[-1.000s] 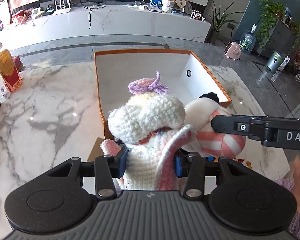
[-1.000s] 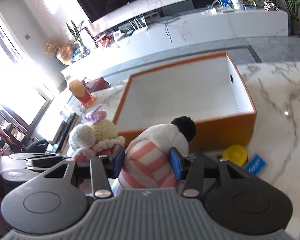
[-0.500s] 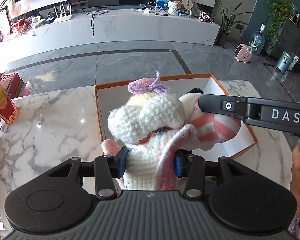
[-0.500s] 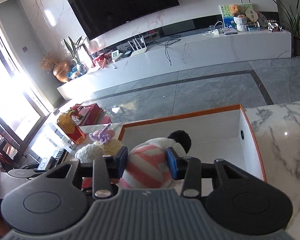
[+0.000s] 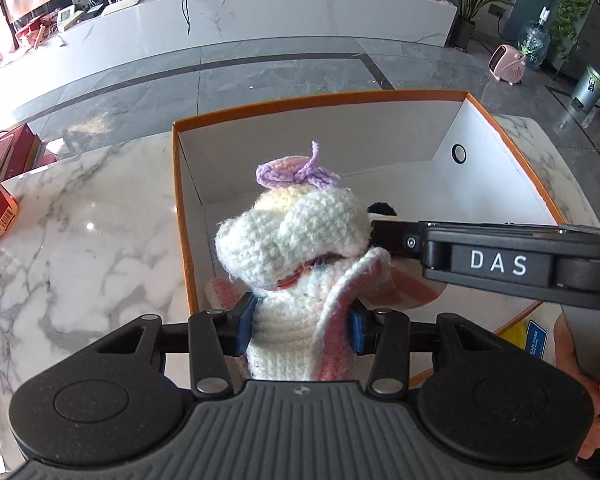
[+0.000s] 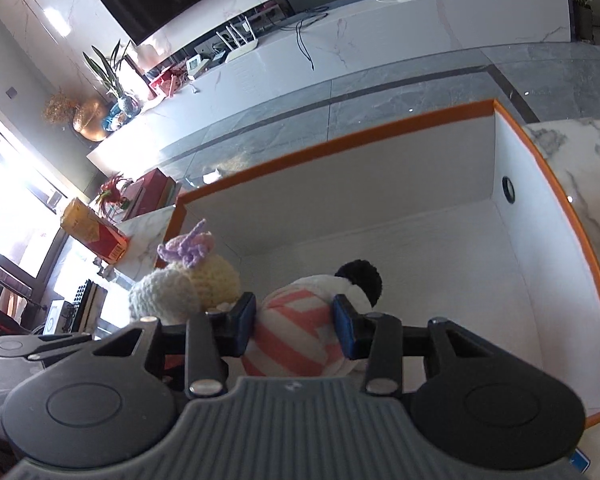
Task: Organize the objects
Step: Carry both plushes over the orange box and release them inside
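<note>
Both toys now hang over the open orange box (image 5: 512, 152), carried in from its near side, so the drop looks close. The left gripper (image 5: 302, 326) clamps the crocheted doll (image 5: 296, 240) at mid width; the right gripper (image 6: 296, 326), jaws just tightened, pinches the striped plush (image 6: 296, 332).
</note>
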